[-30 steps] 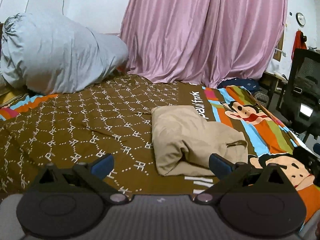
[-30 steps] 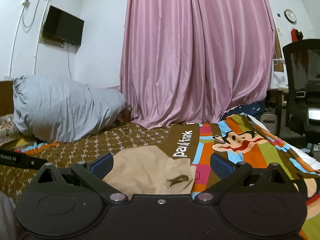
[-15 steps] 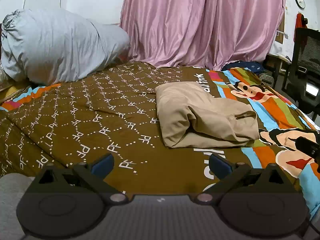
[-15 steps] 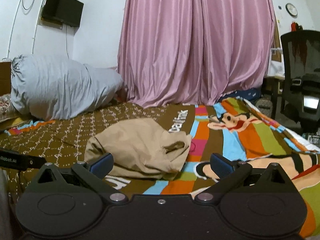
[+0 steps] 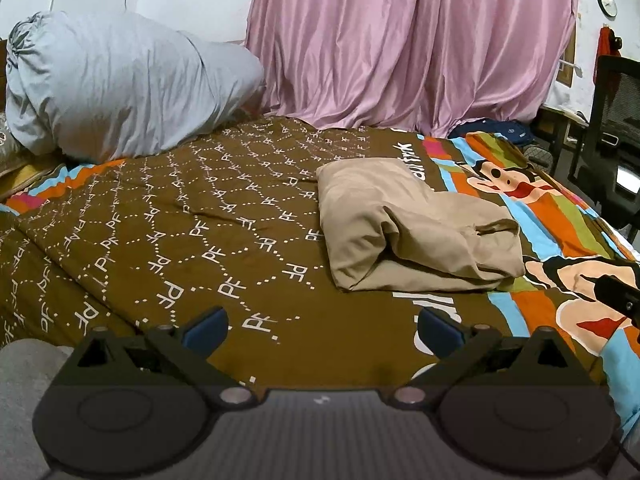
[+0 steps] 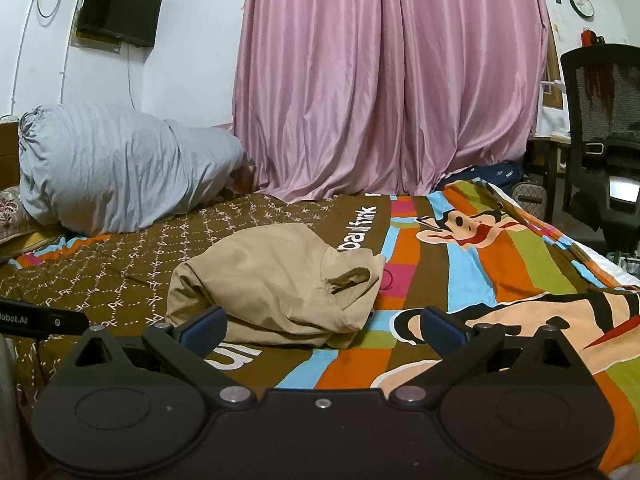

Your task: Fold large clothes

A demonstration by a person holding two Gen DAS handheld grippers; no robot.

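A tan garment [image 5: 416,228] lies folded into a compact bundle on the bed, on the brown patterned part of the cover [image 5: 180,216]. It also shows in the right wrist view [image 6: 276,280]. My left gripper [image 5: 322,326] is open and empty, held back from the bundle over the near side of the bed. My right gripper [image 6: 322,326] is open and empty, just short of the bundle's near edge. The tip of the right gripper shows at the right edge of the left wrist view [image 5: 618,294].
A large grey stuffed bag [image 5: 120,84] lies at the bed's head on the left. Pink curtains [image 5: 408,40] hang behind the bed. A black office chair [image 6: 600,128] stands to the right. The cover's right part [image 6: 500,280] is a colourful striped cartoon print.
Both grippers have drawn back and risen from the folded garment, which now lies further ahead. The garment itself has not changed shape.
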